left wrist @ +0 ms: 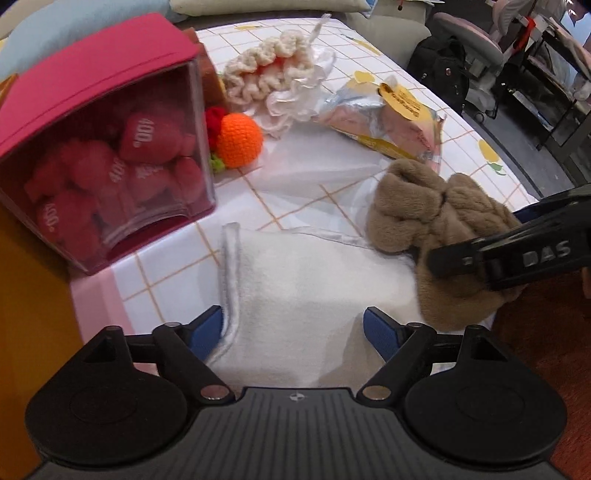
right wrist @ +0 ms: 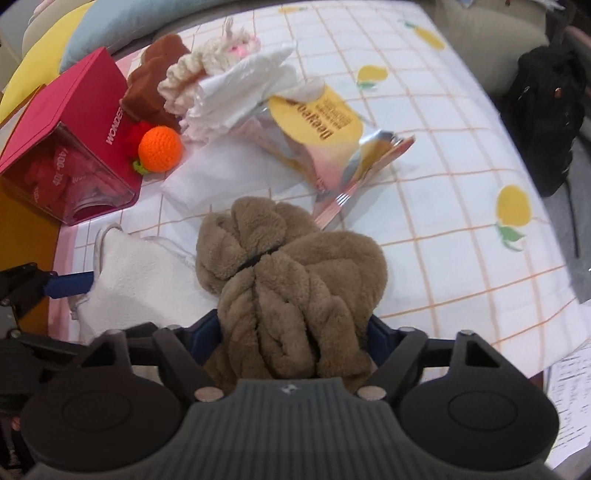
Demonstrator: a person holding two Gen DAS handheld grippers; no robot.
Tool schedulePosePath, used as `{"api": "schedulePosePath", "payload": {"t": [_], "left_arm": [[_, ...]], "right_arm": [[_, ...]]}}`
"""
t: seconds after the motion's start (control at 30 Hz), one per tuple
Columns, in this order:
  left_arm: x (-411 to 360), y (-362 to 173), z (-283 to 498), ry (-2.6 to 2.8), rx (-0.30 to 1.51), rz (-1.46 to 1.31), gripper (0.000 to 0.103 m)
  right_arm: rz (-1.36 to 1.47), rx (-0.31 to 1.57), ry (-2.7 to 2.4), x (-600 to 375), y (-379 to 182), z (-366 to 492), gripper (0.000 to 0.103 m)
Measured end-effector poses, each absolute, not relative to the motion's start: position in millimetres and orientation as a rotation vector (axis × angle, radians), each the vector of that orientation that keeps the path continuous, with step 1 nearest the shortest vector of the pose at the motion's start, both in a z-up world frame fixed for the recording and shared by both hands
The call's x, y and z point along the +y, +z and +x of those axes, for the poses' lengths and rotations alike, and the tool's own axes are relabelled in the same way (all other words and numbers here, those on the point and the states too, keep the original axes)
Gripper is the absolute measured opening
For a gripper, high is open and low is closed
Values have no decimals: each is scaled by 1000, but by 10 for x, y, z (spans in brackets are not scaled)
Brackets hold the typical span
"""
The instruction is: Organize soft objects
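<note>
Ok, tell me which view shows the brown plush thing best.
The right wrist view: the brown plush thing fills the middle, whole from its top down to the right gripper. In the left wrist view it sits at the right edge, partly hidden by that gripper.

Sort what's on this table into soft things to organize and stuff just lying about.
To organize:
- brown plush
- white towel
- orange crochet ball
- cream knit piece

Lying about:
- red box
- foil packet
- black backpack

Table covered by a white checked tablecloth (right wrist: 443, 155) with a lemon print. Pale cushions (right wrist: 110, 22) at far edge. Black backpack (right wrist: 546, 110) on floor beyond, beside a chair (left wrist: 472, 40).
</note>
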State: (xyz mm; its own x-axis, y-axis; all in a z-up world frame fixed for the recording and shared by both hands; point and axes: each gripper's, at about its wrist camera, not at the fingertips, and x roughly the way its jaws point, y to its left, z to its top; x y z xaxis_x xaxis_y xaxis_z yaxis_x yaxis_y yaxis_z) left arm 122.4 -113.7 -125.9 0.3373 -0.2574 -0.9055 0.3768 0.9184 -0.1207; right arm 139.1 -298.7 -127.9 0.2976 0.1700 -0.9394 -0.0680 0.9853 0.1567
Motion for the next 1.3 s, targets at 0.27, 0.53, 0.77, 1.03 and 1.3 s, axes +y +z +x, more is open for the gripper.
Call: {"api": "schedulePosePath", "payload": {"t": [0.27, 0.53, 0.77, 1.03, 1.3], "left_arm": [[-1309, -1228, 1143, -474, 1127, 92, 62], [-1246, -1143, 1120, -463, 1114, 27, 21], [-1089, -799, 990, -444, 1030, -12, 20], [-877, -222, 788, -433, 860, -47, 20], [-444, 200, 567, -323, 730, -71, 20]], "right_arm": [[73, 1258, 190, -2929, -1304, 1395, 61], [47, 1206, 172, -2913, -1222, 1335, 52], [72, 1079, 121, -2998, -964, 1186, 51], [99, 922, 101, -2837, -499, 728, 51], [110, 820, 190, -2389, -71, 510, 51]]}}
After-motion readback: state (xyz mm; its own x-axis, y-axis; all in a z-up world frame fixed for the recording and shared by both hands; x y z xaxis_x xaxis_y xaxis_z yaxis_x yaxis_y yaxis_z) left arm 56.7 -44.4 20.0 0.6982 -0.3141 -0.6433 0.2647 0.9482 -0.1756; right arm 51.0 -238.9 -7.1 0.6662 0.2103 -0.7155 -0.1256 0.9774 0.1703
